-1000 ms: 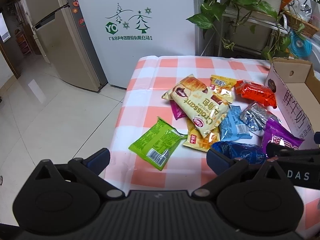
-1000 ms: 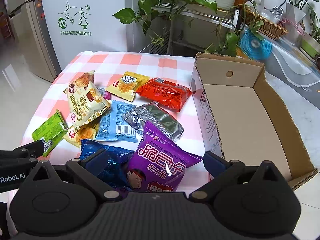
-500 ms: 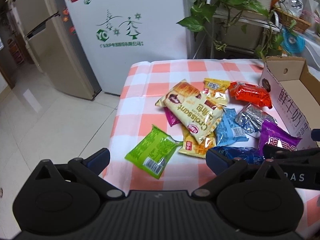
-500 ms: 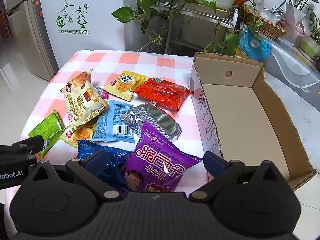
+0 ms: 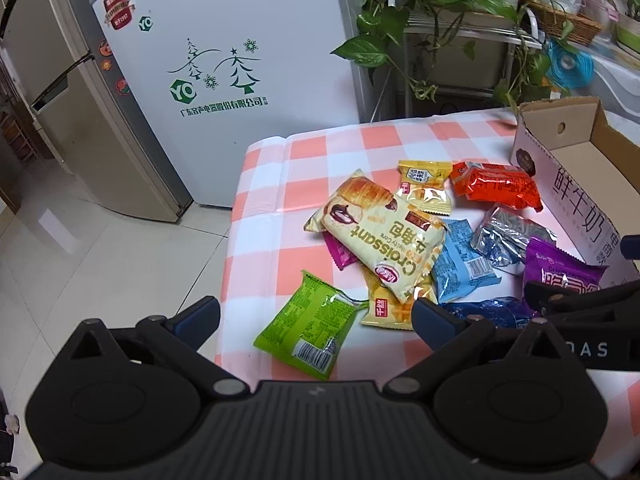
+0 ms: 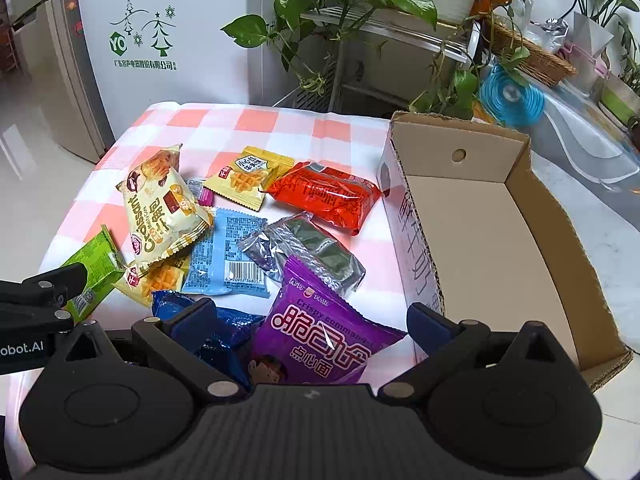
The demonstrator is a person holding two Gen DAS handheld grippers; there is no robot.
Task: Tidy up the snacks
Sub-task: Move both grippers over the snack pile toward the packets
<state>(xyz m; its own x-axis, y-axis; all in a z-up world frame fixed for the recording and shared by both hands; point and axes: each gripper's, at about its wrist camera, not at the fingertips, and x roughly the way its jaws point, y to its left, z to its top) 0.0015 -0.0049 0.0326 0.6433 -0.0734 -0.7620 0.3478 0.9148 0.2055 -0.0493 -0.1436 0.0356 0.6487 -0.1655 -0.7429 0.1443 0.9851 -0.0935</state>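
Ten or so snack packets lie in a loose heap on the checked tablecloth point(image 6: 280, 120), none yet in the cardboard box point(image 6: 460, 208), which stands empty at the cloth's right side, touching the heap's edge. Over the last second the left gripper point(image 5: 316, 314) has drawn up and back: the fridge point(image 5: 224, 60) and floor fill more of its view and the pile sits smaller and farther off, while the right gripper point(image 6: 306, 318) has hardly shifted. Both pairs of tongs stand spread wide with nothing between them. The right one hovers low over the purple bag point(image 6: 320, 340) and the dark blue packet point(image 6: 216, 328), with the box just to its right; the left one hangs above the green packet point(image 5: 312, 332) at the near edge. My reading is that sorting has not begun, and the purple bag looks the likeliest first pick, being closest to both the right tongs and the box. Crinkly, puffed film may slip, so a grip across a flat seam seems safest.
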